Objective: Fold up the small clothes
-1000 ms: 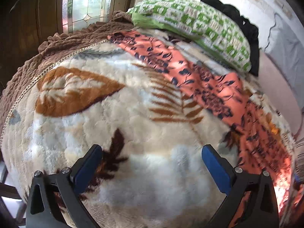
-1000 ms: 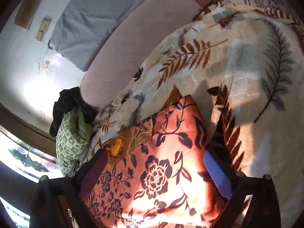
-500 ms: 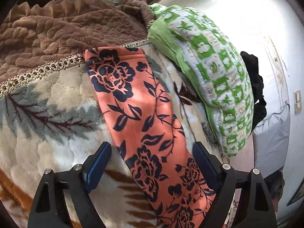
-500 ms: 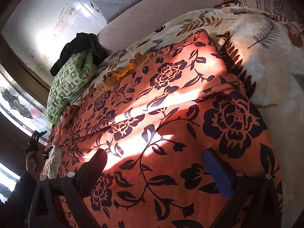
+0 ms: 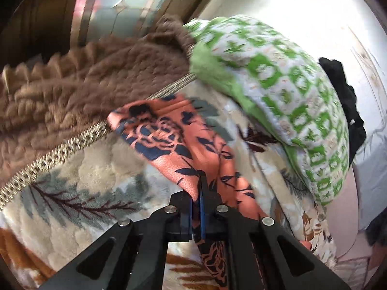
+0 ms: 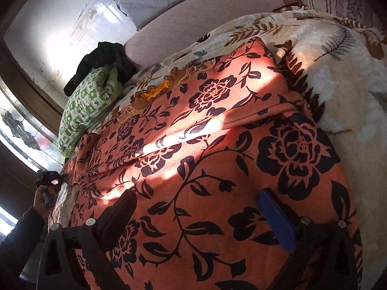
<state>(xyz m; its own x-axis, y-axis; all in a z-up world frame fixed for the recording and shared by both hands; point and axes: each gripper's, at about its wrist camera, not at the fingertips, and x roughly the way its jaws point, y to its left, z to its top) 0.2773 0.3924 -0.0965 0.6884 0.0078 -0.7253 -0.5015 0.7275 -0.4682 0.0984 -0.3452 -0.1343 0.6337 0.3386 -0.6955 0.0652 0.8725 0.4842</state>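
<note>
An orange cloth with dark blue flowers (image 5: 164, 140) lies in a long strip on the bed, its end near the brown blanket. My left gripper (image 5: 200, 186) is closing its jaws on a raised fold of this cloth, and the pads press on the fabric. In the right wrist view the same cloth (image 6: 217, 145) spreads wide, partly in sunlight. My right gripper (image 6: 196, 195) stands open just over it, with cloth under and between the fingers but not pinched. At the cloth's far end the left gripper (image 6: 48, 178) shows small, held by a hand (image 6: 42, 198).
A cream leaf-print blanket (image 5: 84, 169) covers the bed. A brown knit blanket (image 5: 84, 84) lies by the window. A green patterned pillow (image 5: 278, 91) and a black garment (image 5: 343, 91) sit against the wall. A pink sheet (image 6: 193, 19) lies beyond the blanket.
My left gripper moved across the blanket to the cloth's end and went from wide open to shut on a fold. My right gripper dropped onto the cloth, then held still, open.
</note>
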